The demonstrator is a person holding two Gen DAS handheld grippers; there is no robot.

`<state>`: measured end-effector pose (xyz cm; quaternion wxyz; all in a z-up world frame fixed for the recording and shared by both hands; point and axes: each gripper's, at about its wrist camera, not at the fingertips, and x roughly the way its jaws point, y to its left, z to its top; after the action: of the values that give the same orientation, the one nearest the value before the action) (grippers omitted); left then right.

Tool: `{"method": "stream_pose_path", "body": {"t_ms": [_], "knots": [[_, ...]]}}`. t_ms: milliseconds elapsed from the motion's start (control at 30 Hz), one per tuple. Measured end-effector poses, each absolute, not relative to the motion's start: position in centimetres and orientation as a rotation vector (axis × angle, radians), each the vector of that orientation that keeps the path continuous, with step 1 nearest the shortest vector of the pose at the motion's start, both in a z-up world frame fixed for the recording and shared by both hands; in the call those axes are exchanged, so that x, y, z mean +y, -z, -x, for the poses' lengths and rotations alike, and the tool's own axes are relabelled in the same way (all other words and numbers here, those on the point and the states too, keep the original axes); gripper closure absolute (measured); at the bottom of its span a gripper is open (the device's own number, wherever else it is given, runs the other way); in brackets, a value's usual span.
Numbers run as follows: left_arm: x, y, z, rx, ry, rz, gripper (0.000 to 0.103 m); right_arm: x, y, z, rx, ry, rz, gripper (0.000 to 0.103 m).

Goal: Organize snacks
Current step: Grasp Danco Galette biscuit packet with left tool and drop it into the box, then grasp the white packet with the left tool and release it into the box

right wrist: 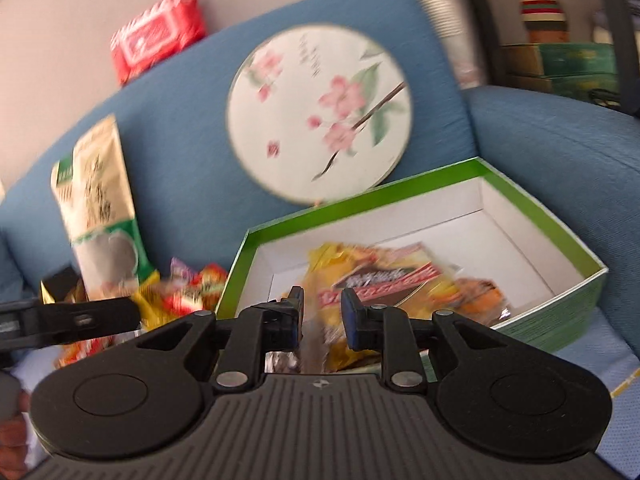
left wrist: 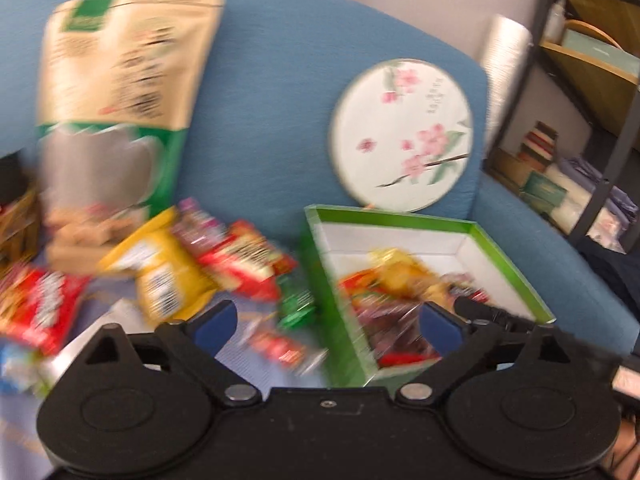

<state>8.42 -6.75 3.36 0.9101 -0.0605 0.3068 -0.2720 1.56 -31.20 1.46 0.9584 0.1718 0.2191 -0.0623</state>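
Observation:
A green box with a white inside (left wrist: 516, 270) (right wrist: 516, 200) sits on a blue sofa seat and holds several snack packets (left wrist: 396, 280) (right wrist: 380, 276). Loose packets, yellow (left wrist: 164, 276) and red (left wrist: 248, 260), lie in a pile left of the box, also seen in the right wrist view (right wrist: 180, 296). My left gripper (left wrist: 326, 320) is open and empty above the gap between pile and box. My right gripper (right wrist: 322, 312) is over the box's near edge, jaws narrowly apart around a yellow packet (right wrist: 332, 344); blur hides whether they grip it. The left gripper's finger (right wrist: 80, 318) shows at the left.
A tall tan and green pouch (left wrist: 120, 92) (right wrist: 100, 196) leans on the sofa back. A round floral fan (left wrist: 404, 134) (right wrist: 320, 114) stands behind the box. A red pack (right wrist: 158, 36) lies on the backrest top. A dark shelf unit (left wrist: 584, 120) stands to the right.

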Motion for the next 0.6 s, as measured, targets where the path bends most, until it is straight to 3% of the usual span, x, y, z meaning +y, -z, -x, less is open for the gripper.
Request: {"method": "stream_pose_path", "body": {"t_ms": [33, 100, 167, 200, 600], "knots": [[-5.5, -3.1, -7.9, 0.637, 0.543, 0.138, 0.0, -30.7, -1.4, -1.6, 0.446, 0.124, -0.32, 0.061], [-3.2, -2.3, -7.1, 0.653, 0.497, 0.159, 0.0, -29.7, -1.7, -1.6, 0.437, 0.111, -0.273, 0.047], [-0.8, -1.6, -6.4, 0.66, 0.442, 0.174, 0.0, -28.7, -1.9, -1.6, 0.419, 0.071, -0.255, 0.003], [0.2, -1.4, -6.2, 0.663, 0.414, 0.177, 0.0, -28.1, -2.0, -1.5, 0.406, 0.051, -0.244, 0.0], [4.1, -1.0, -13.0, 0.681, 0.387, 0.107, 0.0, -20.2, -1.7, -1.1, 0.378, -0.249, -0.074, 0.0]]}}
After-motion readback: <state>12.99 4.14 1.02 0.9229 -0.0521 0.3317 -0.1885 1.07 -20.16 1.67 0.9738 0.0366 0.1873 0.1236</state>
